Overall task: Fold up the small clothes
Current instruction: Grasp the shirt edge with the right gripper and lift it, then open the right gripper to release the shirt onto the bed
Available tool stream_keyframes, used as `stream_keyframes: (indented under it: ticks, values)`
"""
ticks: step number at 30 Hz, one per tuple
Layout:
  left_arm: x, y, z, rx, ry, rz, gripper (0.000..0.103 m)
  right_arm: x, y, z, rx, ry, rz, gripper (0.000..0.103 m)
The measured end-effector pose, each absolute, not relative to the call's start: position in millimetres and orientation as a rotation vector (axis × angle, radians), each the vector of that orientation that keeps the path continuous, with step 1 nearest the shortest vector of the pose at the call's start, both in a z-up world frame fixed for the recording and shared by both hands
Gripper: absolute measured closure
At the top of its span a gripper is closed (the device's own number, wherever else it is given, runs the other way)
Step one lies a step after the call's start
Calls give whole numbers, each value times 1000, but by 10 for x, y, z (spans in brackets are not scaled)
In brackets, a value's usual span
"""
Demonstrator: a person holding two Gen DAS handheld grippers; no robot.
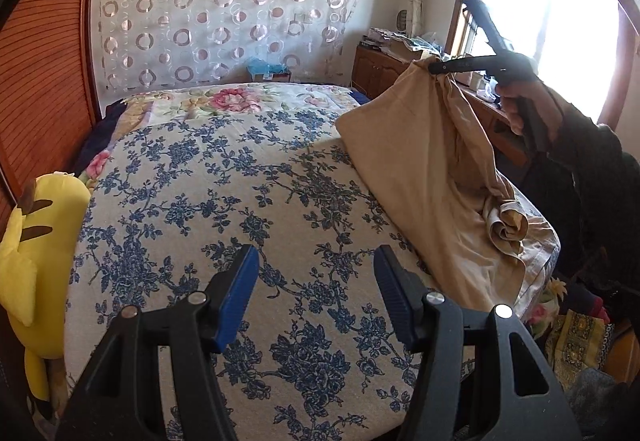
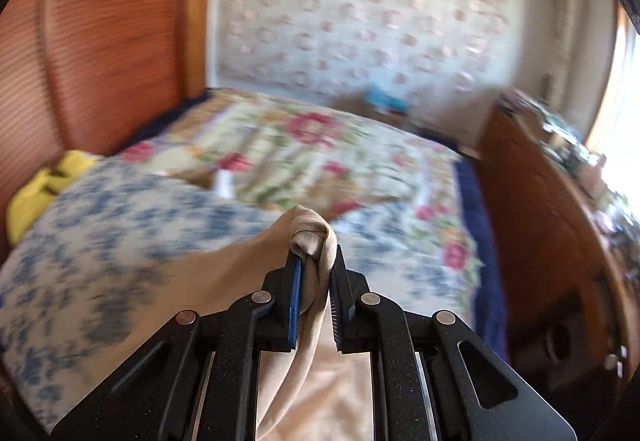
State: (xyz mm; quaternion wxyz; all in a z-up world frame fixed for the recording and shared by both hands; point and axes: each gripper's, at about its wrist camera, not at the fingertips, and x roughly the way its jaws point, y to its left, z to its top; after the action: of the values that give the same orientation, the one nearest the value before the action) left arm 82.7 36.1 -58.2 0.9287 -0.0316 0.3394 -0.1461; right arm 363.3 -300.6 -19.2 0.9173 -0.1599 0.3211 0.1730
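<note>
Right wrist view: right tongs pinch beige garment; left tongs spread, empty. Lift clear of bed, then catch the opposite corner.

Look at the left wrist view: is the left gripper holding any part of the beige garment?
No. The left gripper hovers open over the blue floral bedspread with nothing between its fingers, while the right gripper lifts the beige garment.

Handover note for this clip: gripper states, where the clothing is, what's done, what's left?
Right gripper: shut on a bunched edge of the beige garment, lifted above the bed.
Left gripper: open, empty, over the blue-flowered cover.
Garment: hangs from the right gripper, lower end crumpled on the bed's right edge.
Done: picked up. Left: spread it flat, then fold; no fold yet.
</note>
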Motion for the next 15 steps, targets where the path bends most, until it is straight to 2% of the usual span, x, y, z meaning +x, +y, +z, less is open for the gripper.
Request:
stream_keyframes:
  ticks: [4,5,8,15]
  values:
    - [836,327,-604,-62,703,-307,44,3965,-3264,-372,-312,734,233,92]
    - [839,321,-613,-62,705,-308,44,3998,-3311,-418,-305,745,218,85]
    - [857,275,-639,-57,714,-314,44,3981,-3454,-490,-279,741,152,52]
    - [870,104,-655,-48,717,-346,44,3256,-3684,-515,-253,713,278,51]
